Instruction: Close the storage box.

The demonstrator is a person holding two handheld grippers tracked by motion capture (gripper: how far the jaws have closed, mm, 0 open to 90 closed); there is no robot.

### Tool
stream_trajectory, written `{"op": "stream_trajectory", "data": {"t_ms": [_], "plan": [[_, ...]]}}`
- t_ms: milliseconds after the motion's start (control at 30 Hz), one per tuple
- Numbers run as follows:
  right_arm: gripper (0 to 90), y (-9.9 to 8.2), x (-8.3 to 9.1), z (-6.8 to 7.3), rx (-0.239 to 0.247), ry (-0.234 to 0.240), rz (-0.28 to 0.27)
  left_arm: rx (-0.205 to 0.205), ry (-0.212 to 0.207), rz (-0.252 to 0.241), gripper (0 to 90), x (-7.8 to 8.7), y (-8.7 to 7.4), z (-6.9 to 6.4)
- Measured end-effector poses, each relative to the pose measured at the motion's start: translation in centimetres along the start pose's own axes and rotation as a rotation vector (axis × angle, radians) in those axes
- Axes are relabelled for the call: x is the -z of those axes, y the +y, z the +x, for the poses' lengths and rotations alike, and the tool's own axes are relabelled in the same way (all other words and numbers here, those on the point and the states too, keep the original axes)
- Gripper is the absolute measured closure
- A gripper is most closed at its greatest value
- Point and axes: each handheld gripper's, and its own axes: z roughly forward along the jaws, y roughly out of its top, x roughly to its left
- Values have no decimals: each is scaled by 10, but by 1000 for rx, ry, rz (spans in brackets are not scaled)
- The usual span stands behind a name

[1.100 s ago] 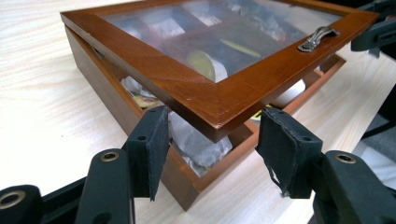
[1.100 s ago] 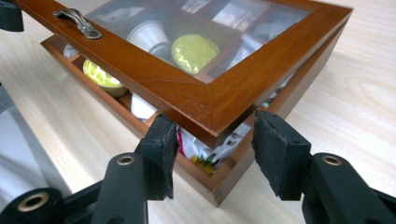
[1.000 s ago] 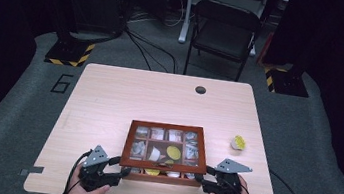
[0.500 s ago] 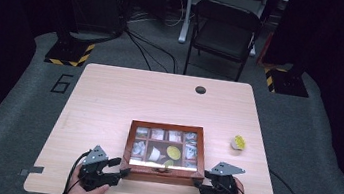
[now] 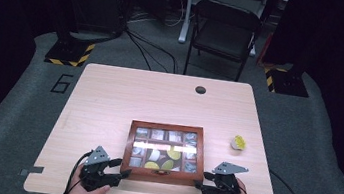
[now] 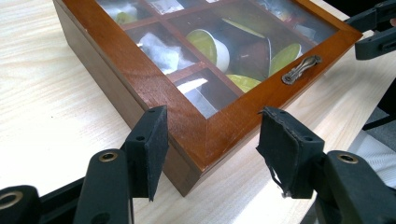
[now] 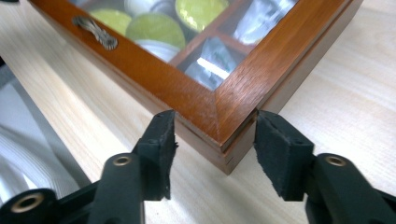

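1. The box (image 5: 164, 152) sits on the table (image 5: 109, 99), close to its near edge, lid shut over glass panes.
2. Bare table lies behind the box and to its left; on its right, a small yellow cup (image 5: 238, 142) stands well apart, near the right edge.
3. Both near corners of the box lie just inside the table's front edge, with little room toward the person.
4. The left gripper (image 6: 212, 149) is about half open, its jaws straddling the box's near left corner; the left pad lies against the side wall, the right pad just clear of the front.
5. The right gripper (image 7: 215, 149) is likewise half open around the near right corner; whether its pads press the wood, I cannot tell.
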Motion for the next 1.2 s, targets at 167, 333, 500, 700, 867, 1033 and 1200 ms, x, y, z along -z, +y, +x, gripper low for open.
{"op": "stream_trajectory", "data": {"t_ms": [167,333,500,700,867,1033,1200], "plan": [[488,1,5,-3,-25,-6,-31,24,1,-20,422,0,2,3],[479,1,9,-5,-25,-14,-50,27,1,-23,420,0,5,6],[463,3,15,-10,-20,-42,-78,44,13,-58,414,0,9,11],[447,10,22,-24,-58,-75,-109,49,32,-53,408,0,13,23],[445,17,23,-32,-76,-81,-124,72,35,-51,403,0,20,30],[444,21,20,-36,-80,-88,-126,80,43,-46,403,-2,24,35],[439,16,14,-40,-77,-94,-123,84,55,-55,402,-2,22,39]]}}
